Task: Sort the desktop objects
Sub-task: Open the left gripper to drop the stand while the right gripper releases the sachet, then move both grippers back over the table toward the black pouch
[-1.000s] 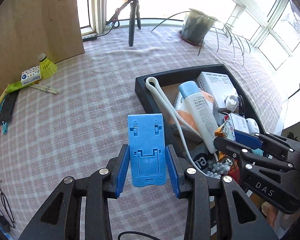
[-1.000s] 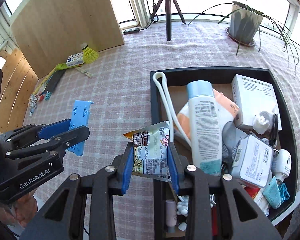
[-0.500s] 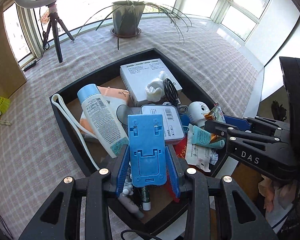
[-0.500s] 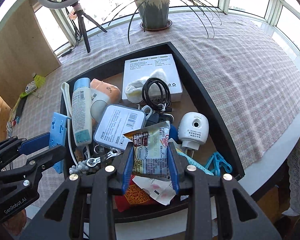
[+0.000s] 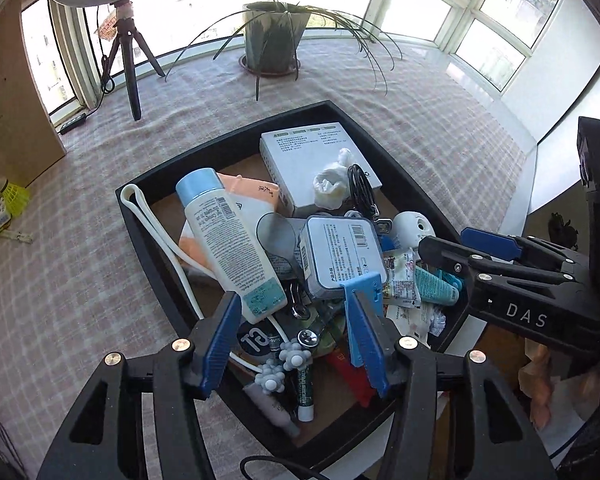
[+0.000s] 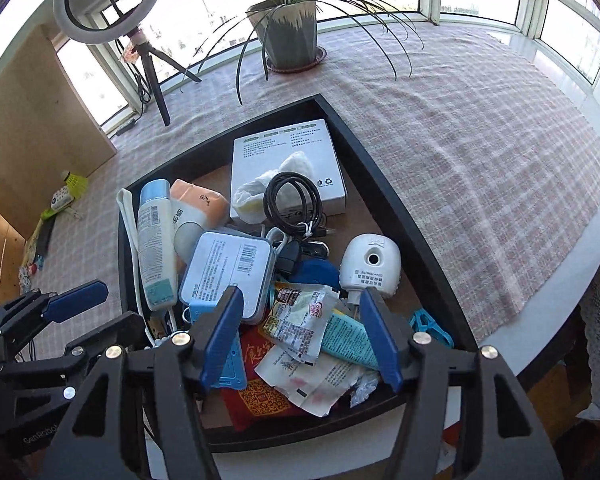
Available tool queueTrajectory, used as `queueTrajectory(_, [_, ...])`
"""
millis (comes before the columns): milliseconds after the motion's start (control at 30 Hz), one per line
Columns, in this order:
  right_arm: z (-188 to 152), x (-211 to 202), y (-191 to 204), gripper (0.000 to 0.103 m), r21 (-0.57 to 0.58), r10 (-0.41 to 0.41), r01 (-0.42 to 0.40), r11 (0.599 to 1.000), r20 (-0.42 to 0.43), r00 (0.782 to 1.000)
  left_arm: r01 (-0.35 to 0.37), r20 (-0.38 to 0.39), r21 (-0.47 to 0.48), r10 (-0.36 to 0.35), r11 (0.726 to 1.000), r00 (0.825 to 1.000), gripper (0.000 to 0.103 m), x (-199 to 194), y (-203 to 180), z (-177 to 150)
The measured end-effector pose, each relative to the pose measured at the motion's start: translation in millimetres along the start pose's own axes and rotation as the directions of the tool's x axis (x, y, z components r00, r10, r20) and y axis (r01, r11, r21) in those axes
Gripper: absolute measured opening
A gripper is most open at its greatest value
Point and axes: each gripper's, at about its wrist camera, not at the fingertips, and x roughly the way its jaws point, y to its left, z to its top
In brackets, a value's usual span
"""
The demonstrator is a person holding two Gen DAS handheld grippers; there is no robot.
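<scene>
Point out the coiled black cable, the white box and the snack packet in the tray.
coiled black cable (image 6: 293,200), right wrist view, on the coil's left side.
white box (image 6: 284,140), right wrist view, on its printed top face.
snack packet (image 6: 300,316), right wrist view, on its middle.

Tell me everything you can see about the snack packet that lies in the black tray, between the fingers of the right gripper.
The snack packet is a small flat sachet of glossy, crinkled film, whitish with a dark printed panel and a red-and-white logo. It lies loose and tilted on the pile in the black tray, over a white paper wrapper and beside a teal tube. The right gripper is opening; its fingers stand apart from the packet and do not press it.
</scene>
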Motion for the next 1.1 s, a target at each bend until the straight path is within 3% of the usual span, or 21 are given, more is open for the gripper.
queueTrajectory(233, [4.5, 3.8, 30.2, 0.060, -0.036, 0.034, -0.034, 0.999, -0.003, 0.999, -0.040, -0.001, -0.109, 0.040, 0.993, 0.999, 0.052, -10.4, 56.4, -2.4])
queueTrajectory(500, [14.6, 18.0, 90.8, 0.060, -0.116, 0.084, -0.087, 0.989, -0.028, 0.996, -0.105, 0.012, -0.227, 0.111, 0.968, 0.994, 0.052, -32.6, 137.4, -14.2])
queueTrajectory(1100, [38.6, 56.0, 294.6, 0.060, -0.368, 0.191, -0.216, 0.904, -0.104, 0.976, -0.244, -0.010, -0.465, 0.271, 0.851, 0.963, 0.052, -73.8, 338.6, -51.5])
